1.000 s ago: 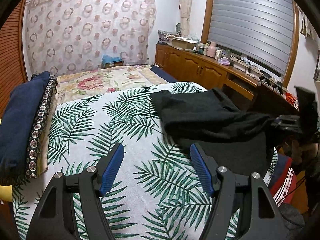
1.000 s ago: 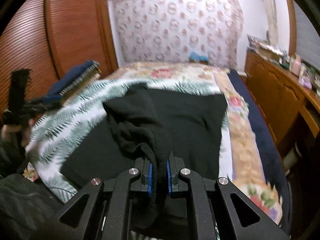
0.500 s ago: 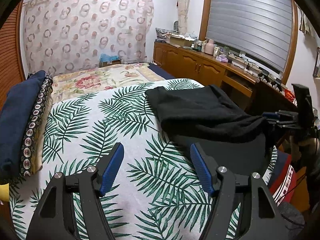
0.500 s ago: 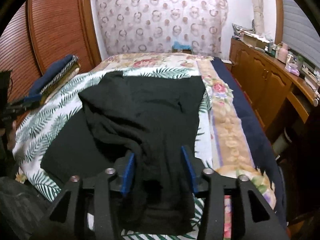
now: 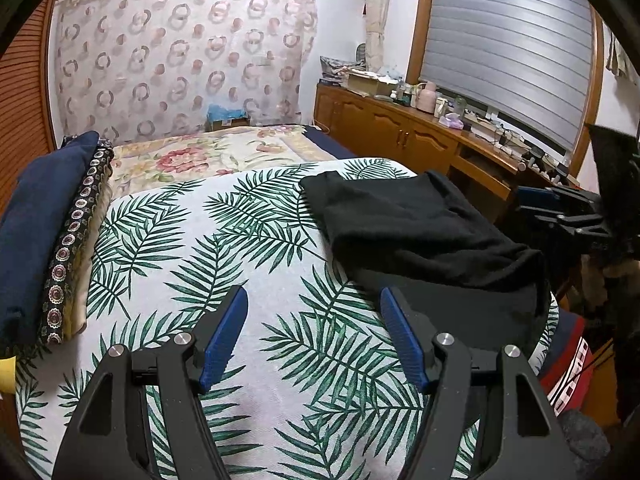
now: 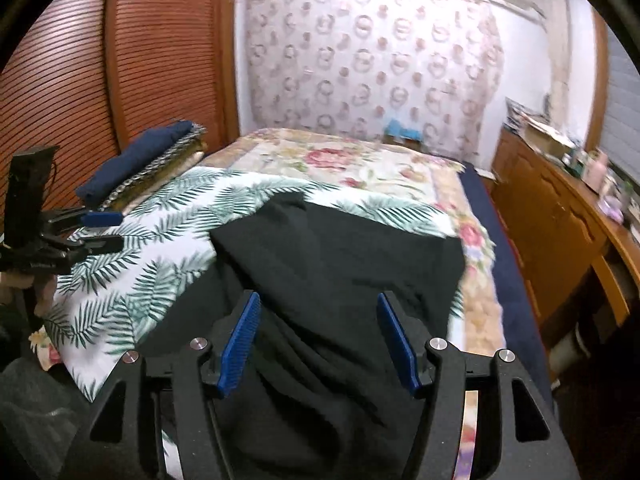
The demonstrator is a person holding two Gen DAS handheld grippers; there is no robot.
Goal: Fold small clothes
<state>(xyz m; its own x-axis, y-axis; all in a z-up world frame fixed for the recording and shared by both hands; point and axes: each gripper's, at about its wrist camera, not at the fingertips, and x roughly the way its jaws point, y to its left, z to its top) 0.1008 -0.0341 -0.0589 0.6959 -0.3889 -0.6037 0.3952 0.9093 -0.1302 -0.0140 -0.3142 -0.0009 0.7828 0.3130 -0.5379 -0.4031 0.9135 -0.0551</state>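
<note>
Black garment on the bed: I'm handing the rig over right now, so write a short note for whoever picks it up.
Left gripper: open, holding nothing, above the palm-leaf sheet.
Right gripper: its jaws have just been opening; fingers clear of the cloth, nothing held.
Black garment: on the sheet's right side, one layer folded over, rumpled at the near end.
Done: one fold laid down and let go.
Left: smooth the near end, fold again to a compact shape. Stack of folded cloths sits at the sheet's left edge.
</note>
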